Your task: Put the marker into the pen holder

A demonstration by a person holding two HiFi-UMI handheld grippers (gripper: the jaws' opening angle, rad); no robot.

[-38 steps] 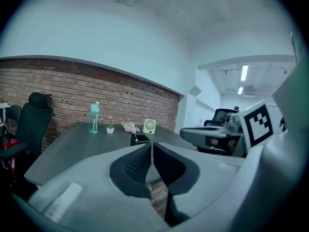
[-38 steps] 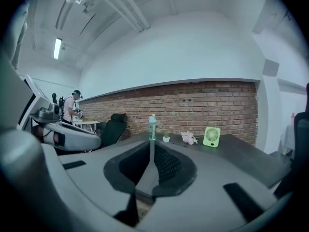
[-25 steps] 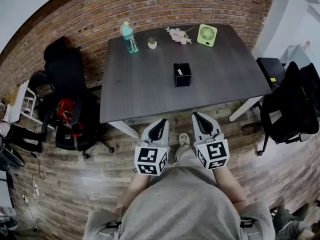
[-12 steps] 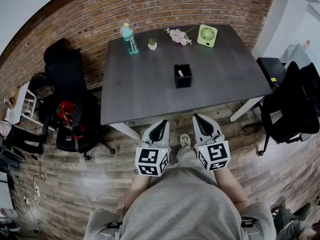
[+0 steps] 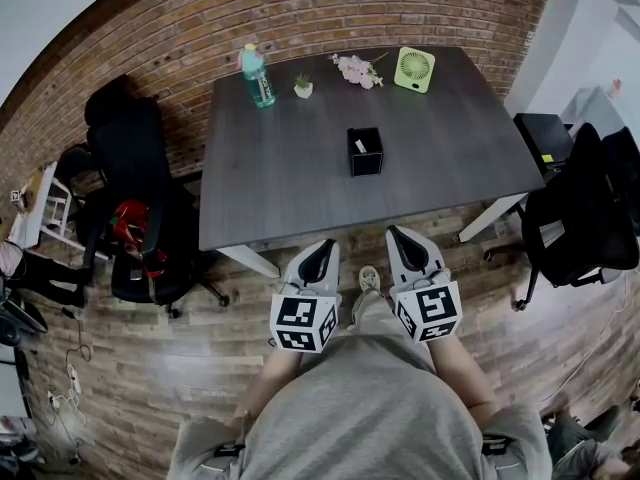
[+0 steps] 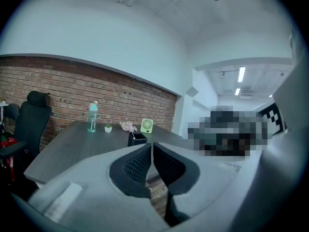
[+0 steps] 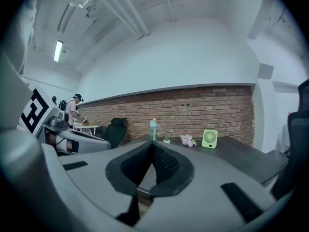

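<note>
The left gripper (image 5: 320, 253) and right gripper (image 5: 400, 243) each have the claw pressed together with nothing between the pads. Both are held low before the person's body, at 6 o'clock of the dark grey rectangular table (image 5: 280, 188) and well apart from it, which is judged a rest posture. The black square open-topped pen holder (image 5: 365, 152) stands mid-table. A pale slim stick (image 5: 360, 144) shows inside it and is probably the marker; none lies on the tabletop. The green round desk fan (image 5: 414, 69) stands at 1 o'clock of the holder.
</note>
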